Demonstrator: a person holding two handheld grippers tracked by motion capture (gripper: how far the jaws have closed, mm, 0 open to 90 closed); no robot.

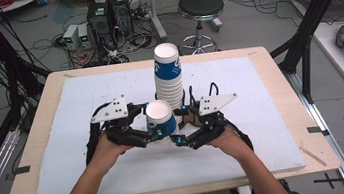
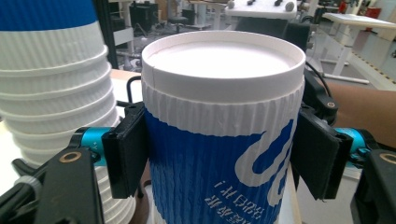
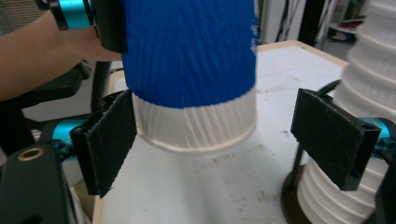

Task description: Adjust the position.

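Cup (image 2: 219, 140), single, inverted, is clamped by the left gripper (image 2: 219, 154); both pads press the ribbed blue-and-white wall on opposite sides, roughly at mid-height, with the closed base uppermost. Grip placement at mid-wall appears deliberate: it leaves the open rim below the pads free and keeps the wall from collapsing near the thin lip. In the right gripper view the cup hangs clear of the white mat (image 3: 201, 186), with a visible gap beneath its rim, so it is carried rather than resting.

Right gripper (image 3: 224, 135) is released. Its pads stand either side of the cup's lower white band; the near pad lies close against the wall, the far pad is well apart from it, so no pressure is applied. Judged purpose: positioned to take or steady the rim end while the left gripper holds the body.

Stack of nested cups (image 1: 169, 79) stands upright on the mat just beyond both grippers, and to one side of the jaws in each gripper view. The carried cup sits just in front of the stack's lower part, between the two grippers in the high view.

Risk noted: closing the right gripper low on the rim could crush the open end.
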